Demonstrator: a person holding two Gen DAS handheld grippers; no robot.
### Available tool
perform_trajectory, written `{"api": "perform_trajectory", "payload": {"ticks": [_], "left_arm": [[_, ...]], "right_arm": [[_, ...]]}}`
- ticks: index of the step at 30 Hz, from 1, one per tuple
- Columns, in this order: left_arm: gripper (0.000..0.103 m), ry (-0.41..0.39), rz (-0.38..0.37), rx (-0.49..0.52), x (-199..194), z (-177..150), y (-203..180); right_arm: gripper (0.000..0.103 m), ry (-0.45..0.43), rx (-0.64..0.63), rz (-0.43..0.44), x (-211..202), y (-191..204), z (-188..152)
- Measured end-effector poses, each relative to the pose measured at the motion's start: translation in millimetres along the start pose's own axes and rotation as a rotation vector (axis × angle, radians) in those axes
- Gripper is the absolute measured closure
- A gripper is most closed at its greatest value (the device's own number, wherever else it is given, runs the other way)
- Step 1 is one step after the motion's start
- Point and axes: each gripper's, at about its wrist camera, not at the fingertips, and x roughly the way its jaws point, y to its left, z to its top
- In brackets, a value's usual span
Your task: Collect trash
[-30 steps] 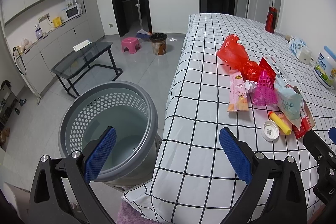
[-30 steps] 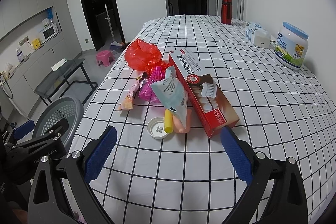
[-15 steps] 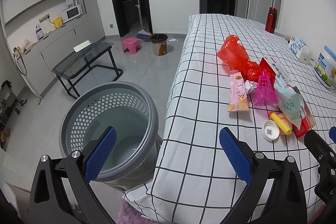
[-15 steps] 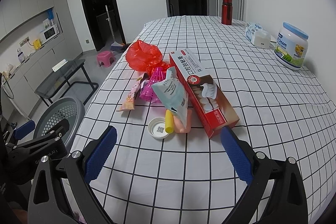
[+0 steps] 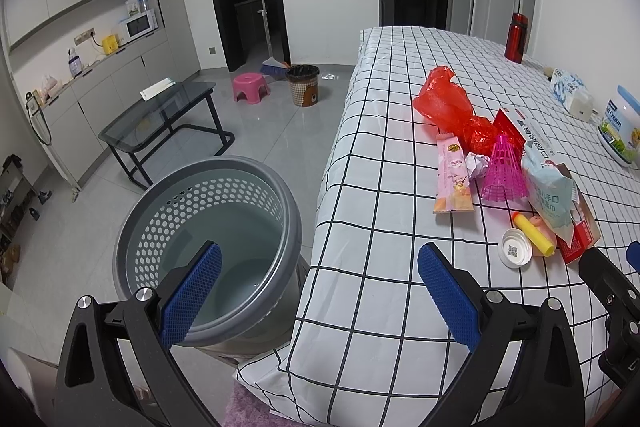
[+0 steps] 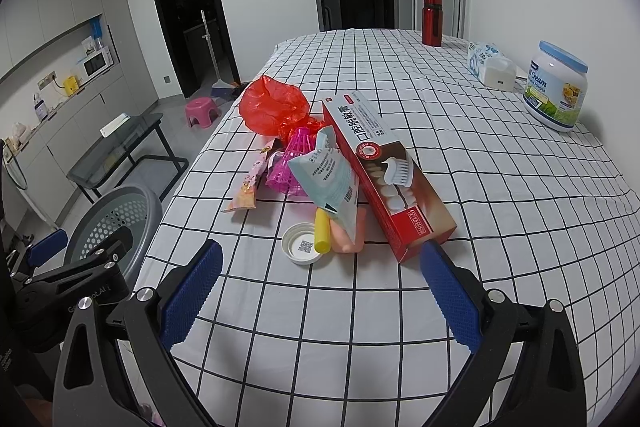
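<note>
A pile of trash lies on the checked tablecloth (image 6: 500,187): a red plastic bag (image 6: 272,105), a red toothpaste box (image 6: 384,171), a pale blue packet (image 6: 328,173), a pink plastic cone (image 6: 290,157), a pink snack wrapper (image 6: 250,183), a white cap (image 6: 302,248) and a yellow tube (image 6: 322,233). A grey perforated bin (image 5: 212,247) stands on the floor by the table's left edge. My left gripper (image 5: 318,293) is open and empty above the bin and table corner. My right gripper (image 6: 318,293) is open and empty, just short of the pile.
A red bottle (image 6: 433,20), a tissue pack (image 6: 490,67) and a white jar (image 6: 556,91) stand at the table's far right. On the floor are a glass side table (image 5: 160,115), a pink stool (image 5: 250,87) and a small brown bin (image 5: 303,85).
</note>
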Motion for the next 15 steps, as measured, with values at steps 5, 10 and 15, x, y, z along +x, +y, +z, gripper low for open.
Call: {"api": "perform_trajectory", "payload": {"ticks": [5,10,15], "left_arm": [[0.006,0.001,0.001,0.001,0.0,-0.3,-0.4],[0.006,0.000,0.002,0.002,-0.1,-0.3,-0.6],[0.006,0.000,0.002,0.001,-0.1,-0.3,-0.5]], "right_arm": [[0.009,0.000,0.000,0.001,0.7,-0.2,0.2],[0.009,0.001,0.001,0.001,0.9,-0.2,-0.7],[0.009,0.001,0.000,0.004,0.8,-0.1,-1.3]]}}
